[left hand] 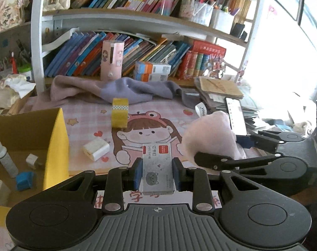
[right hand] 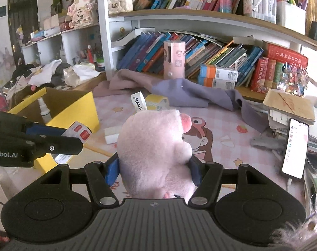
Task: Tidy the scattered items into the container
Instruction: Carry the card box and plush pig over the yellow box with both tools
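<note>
My left gripper [left hand: 157, 172] is shut on a grey staple box [left hand: 157, 167] with a red label and a cat face, held above the pink desk mat [left hand: 158, 113]. My right gripper [right hand: 154, 167] is shut on a pink plush toy [right hand: 156, 146] with a white tag; the toy also shows in the left wrist view [left hand: 210, 136]. The yellow cardboard box [left hand: 56, 138] stands at the left, holding a spray bottle [left hand: 2, 156], a blue block [left hand: 24, 181] and small pale pieces. A white charger [left hand: 95, 149] and a yellow tape roll [left hand: 120, 113] lie on the mat.
A purple-pink cloth [left hand: 120, 90] lies along the back under the bookshelf [left hand: 116, 18]. A pink canister [left hand: 112, 60] and stacked boxes [left hand: 152, 71] stand behind it. A pile of papers [left hand: 219, 90] and a lit phone [right hand: 295, 148] lie at the right.
</note>
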Available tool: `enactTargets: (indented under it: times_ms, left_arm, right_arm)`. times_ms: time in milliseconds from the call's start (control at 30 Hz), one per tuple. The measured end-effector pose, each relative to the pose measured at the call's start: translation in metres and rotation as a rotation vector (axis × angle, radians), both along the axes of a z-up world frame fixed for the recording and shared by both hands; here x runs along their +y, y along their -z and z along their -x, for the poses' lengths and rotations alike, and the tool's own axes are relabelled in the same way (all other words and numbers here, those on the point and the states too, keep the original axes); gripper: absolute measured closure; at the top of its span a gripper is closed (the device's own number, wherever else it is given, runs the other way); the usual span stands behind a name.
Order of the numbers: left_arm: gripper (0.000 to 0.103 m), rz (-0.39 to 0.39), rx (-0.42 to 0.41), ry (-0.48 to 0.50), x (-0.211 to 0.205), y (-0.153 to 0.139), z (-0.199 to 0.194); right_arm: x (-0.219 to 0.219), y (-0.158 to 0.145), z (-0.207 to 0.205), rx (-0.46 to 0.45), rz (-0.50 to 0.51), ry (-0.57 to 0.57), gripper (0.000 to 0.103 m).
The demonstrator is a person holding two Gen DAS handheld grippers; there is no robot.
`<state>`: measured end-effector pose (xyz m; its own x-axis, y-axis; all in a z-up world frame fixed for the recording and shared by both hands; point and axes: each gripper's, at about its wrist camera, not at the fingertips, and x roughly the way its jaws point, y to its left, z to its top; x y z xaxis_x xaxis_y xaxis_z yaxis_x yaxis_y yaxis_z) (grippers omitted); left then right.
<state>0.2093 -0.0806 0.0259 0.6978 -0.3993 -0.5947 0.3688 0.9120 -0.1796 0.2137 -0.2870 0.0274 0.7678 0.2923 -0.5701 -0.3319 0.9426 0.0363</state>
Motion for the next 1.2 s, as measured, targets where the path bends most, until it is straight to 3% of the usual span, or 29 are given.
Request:
enactTargets:
  times_ms: [200,500,733,1000,1200]
  left_arm:
    - [0.075,0.017,-0.03,0.035,0.025,0.001,0.024]
    - [0.075,0.093,0.038,0.018,0.087,0.012,0.067]
    - [0.075,0.095,0.074,0.034,0.124,0.023,0.103]
    - [0.075,0.094,0.111,0.009,0.163,0.027,0.134]
    - [0.075,0.116,0.116,-0.063,0.192,0.029,0.144]
  right_arm:
    - [0.03,-0.007,0.027,-0.038,0.024,0.022,0.041]
    - [0.089,-0.007,0.076,-0.028,0.078,0.017,0.041]
    - [0.129,0.002,0.12,0.008,0.081,0.039,0.041]
    - [0.172,0.009,0.151,0.068,0.056,0.014,0.041]
    - [0.201,0.007,0.157,0.075,0.066,-0.058,0.041]
